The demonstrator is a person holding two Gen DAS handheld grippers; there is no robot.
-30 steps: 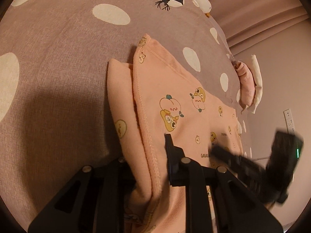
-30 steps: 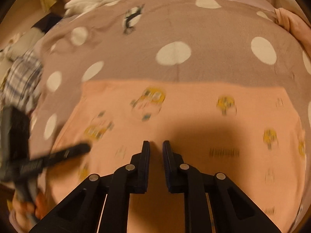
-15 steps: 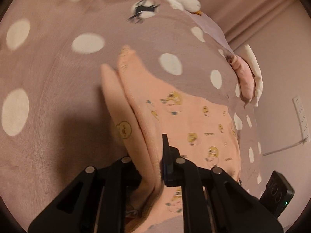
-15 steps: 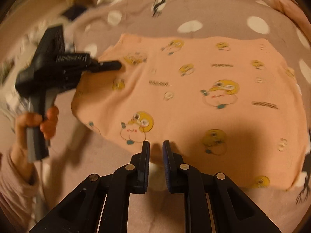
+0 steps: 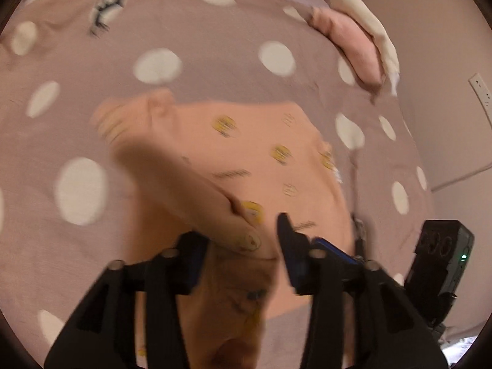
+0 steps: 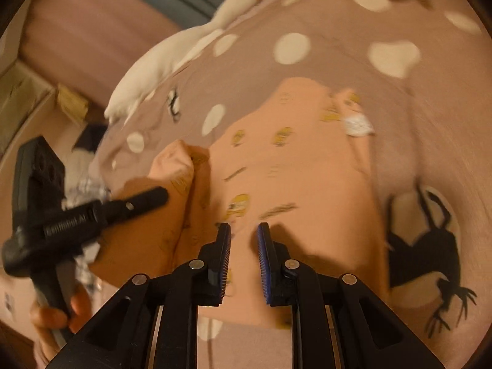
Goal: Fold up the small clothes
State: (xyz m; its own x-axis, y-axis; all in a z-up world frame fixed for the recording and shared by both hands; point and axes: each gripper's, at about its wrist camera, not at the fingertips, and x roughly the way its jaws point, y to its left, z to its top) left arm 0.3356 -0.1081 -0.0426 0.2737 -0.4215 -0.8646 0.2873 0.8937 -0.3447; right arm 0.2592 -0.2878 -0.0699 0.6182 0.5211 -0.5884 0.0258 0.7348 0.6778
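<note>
A small peach garment with yellow cartoon prints (image 5: 261,160) lies on a mauve bedspread with white dots (image 5: 196,46). In the left wrist view a fold of the garment (image 5: 196,203) hangs between the jaws of my left gripper (image 5: 240,233), which stand apart; the view is blurred. In the right wrist view the garment (image 6: 292,178) lies flat, with a raised bunched fold (image 6: 175,166) at its left by the left gripper (image 6: 153,196). My right gripper (image 6: 244,230) is open and empty just above the garment's near part.
A white plush goose (image 6: 172,55) lies at the bed's far edge. A pink and cream pillow (image 5: 356,37) sits at the far right. A black bird print (image 6: 424,246) marks the bedspread right of the garment. A wall socket (image 5: 481,89) is on the right wall.
My left gripper's jaws have opened around the garment fold and the view has swung over the bed. My right gripper has opened slightly and turned, staying above the garment.
</note>
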